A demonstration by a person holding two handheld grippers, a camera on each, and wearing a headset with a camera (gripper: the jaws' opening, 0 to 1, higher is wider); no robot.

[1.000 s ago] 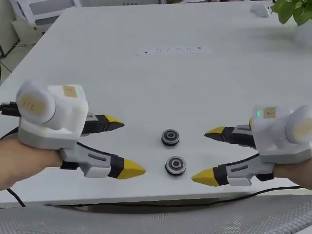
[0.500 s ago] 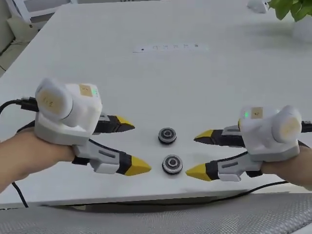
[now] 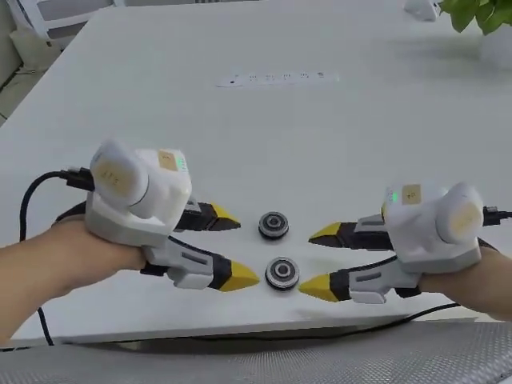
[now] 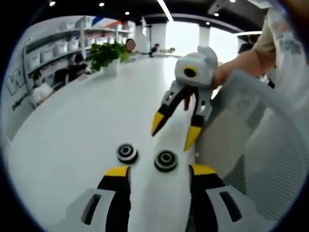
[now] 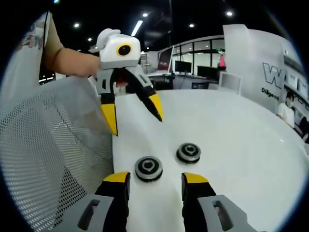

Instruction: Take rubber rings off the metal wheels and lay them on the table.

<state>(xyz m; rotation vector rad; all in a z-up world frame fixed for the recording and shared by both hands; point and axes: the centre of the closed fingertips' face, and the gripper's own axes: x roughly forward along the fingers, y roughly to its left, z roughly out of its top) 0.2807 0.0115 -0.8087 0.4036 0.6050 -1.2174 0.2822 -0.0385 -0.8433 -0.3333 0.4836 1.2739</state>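
Observation:
Two small metal wheels with black rubber rings lie on the white table near its front edge: the near wheel [image 3: 282, 273] [image 4: 165, 161] [image 5: 148, 167] and the far wheel [image 3: 274, 226] [image 4: 127, 153] [image 5: 189, 152]. My left gripper [image 3: 231, 246] [image 4: 155, 170] stands open just left of them, its yellow tips either side of the gap. From the right, my right gripper [image 3: 317, 261] [image 5: 156, 177] faces it, open too, tips close to the near wheel. Neither holds anything.
The white table [image 3: 264, 136] stretches far ahead, with a flush socket strip [image 3: 276, 78] in its middle. A potted plant [image 3: 476, 14] stands at the far right corner. A grey mesh chair back [image 3: 320, 360] sits below the front edge. A cable [image 3: 32, 200] trails from the left gripper.
Both grippers have moved inward toward the two wheels, so their tips now flank the near wheel closely. The wheels have stayed put.

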